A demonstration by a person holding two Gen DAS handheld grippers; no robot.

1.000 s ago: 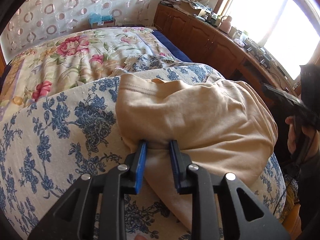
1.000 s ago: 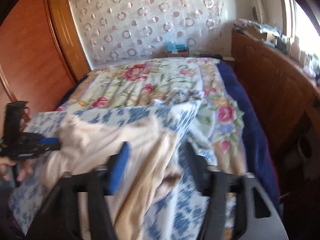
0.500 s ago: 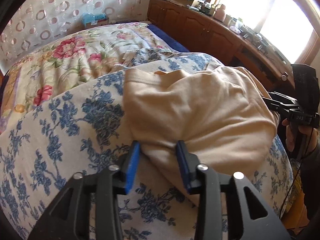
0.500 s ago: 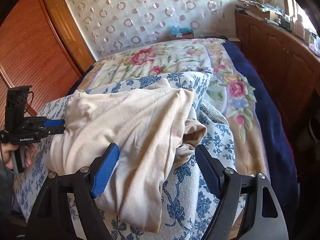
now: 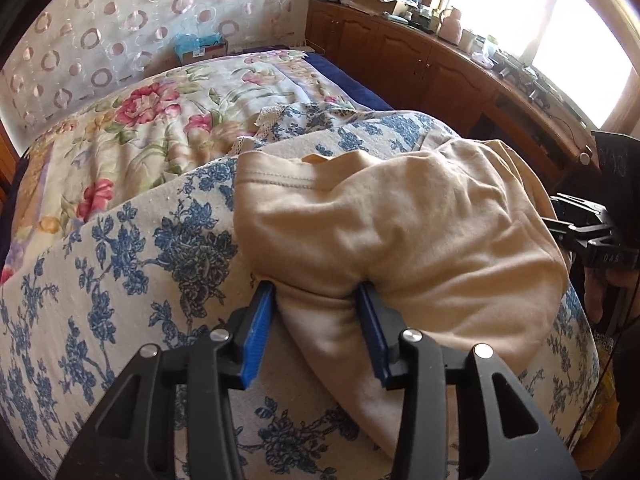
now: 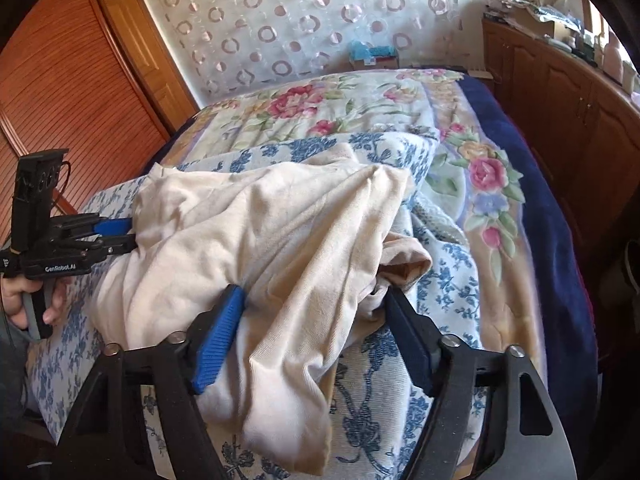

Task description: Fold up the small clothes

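Note:
A crumpled beige garment (image 5: 400,220) (image 6: 280,232) lies on a white blanket with blue flowers (image 5: 132,280) (image 6: 440,280) at the near end of the bed. My left gripper (image 5: 316,292) straddles a fold at the garment's near edge. Its jaws are opening and the cloth sits loose between the blue pads. In the right wrist view the left gripper (image 6: 128,232) meets the garment's left edge. My right gripper (image 6: 312,292) stands wide over a bunched corner, its jaws closing, the pads not pressing. In the left wrist view the right gripper (image 5: 560,220) shows at the garment's right side, its tips hidden.
A flowered bedspread (image 5: 160,120) (image 6: 320,100) covers the far part of the bed. Wooden cabinets (image 5: 420,60) (image 6: 560,100) with clutter on top run along the right under a bright window. A wooden wardrobe (image 6: 72,80) stands at the left. A hand (image 6: 24,300) holds the left gripper's handle.
The left jaws have spread apart around the fold they pinched. The right gripper has come down over the garment's corner and its jaws have narrowed a little. The garment has settled.

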